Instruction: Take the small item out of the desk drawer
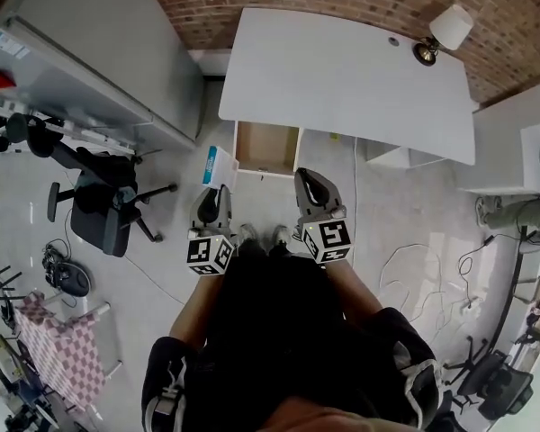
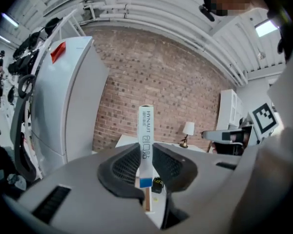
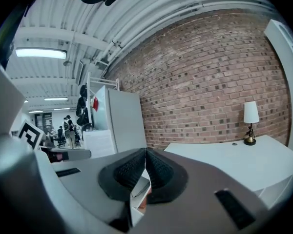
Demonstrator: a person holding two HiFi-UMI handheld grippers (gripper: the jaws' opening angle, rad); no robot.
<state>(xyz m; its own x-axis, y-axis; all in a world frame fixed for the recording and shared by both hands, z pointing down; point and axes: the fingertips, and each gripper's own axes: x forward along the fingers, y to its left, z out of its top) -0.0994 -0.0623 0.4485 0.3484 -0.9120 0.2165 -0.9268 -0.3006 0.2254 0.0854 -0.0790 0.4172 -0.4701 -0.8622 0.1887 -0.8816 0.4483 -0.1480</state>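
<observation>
A white desk (image 1: 342, 70) stands against the brick wall, its wooden drawer (image 1: 265, 147) pulled open toward me. My left gripper (image 1: 216, 190) is raised in front of the drawer's left corner, shut on a narrow white box with a blue end (image 1: 214, 164). In the left gripper view the box (image 2: 145, 128) stands upright, pinched between the pads of that gripper (image 2: 145, 155). Below the jaws a small dark item (image 2: 157, 184) shows in the drawer. My right gripper (image 1: 307, 178) hovers in front of the drawer's right corner, and the right gripper view shows it (image 3: 145, 156) shut on nothing.
A table lamp (image 1: 448, 31) sits on the desk's far right corner. A tall grey cabinet (image 1: 99, 43) stands left of the desk, with a black office chair (image 1: 99, 207) in front of it. Cables (image 1: 423, 268) lie on the floor at right. A checkered cloth (image 1: 63, 349) hangs lower left.
</observation>
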